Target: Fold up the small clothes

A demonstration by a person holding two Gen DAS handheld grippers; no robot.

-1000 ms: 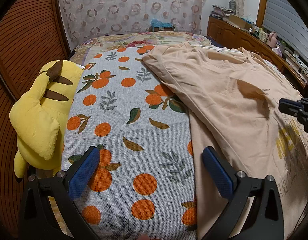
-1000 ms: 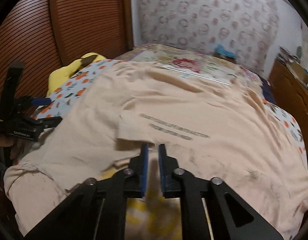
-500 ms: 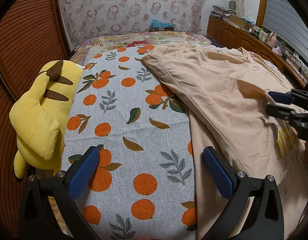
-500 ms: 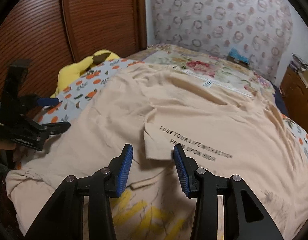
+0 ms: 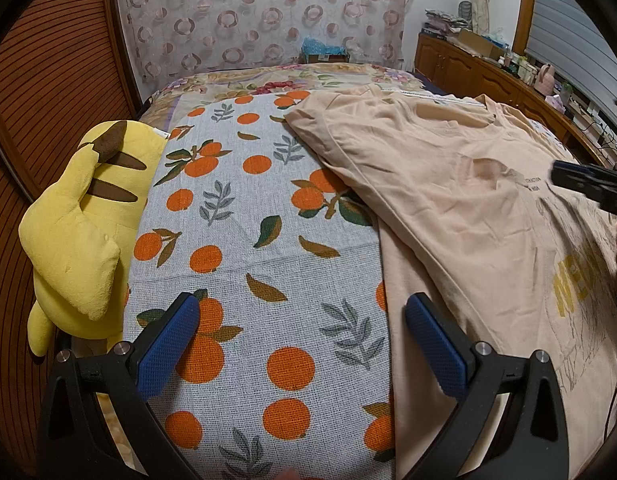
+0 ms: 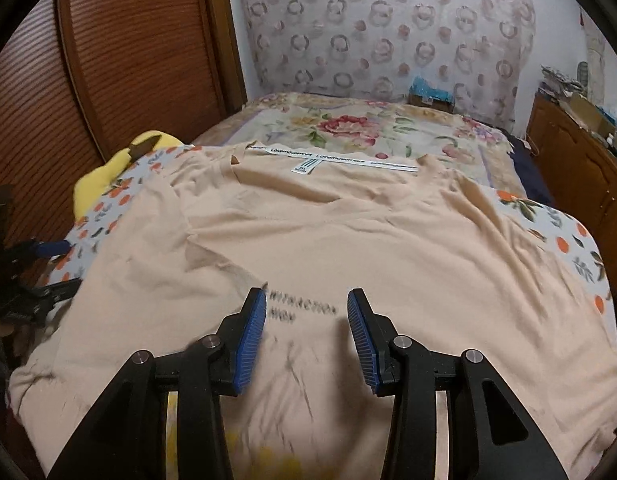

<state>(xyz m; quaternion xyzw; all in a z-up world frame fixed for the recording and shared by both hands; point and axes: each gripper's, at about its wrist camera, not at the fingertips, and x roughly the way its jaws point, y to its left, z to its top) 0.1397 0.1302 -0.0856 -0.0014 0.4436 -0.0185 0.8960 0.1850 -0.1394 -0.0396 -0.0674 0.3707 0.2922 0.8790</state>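
Note:
A peach T-shirt lies spread on the bed, inside out, with black lettering and a yellow print showing through; its collar tag faces the far end. It also shows in the left wrist view at the right. My right gripper is open and empty, just above the shirt's lettering. My left gripper is open and empty over the orange-print cloth, left of the shirt's edge. The right gripper's blue tip shows at the right edge of the left wrist view.
An orange-print grey cloth covers the bed under the shirt. A yellow plush toy lies at the bed's left edge beside a wooden slatted wall. A wooden cabinet with clutter stands at the right. A floral bedspread lies beyond.
My right gripper has opened, let go of the shirt fold and moved forward over the lettering. The fold has settled flatter. The left gripper has not moved.

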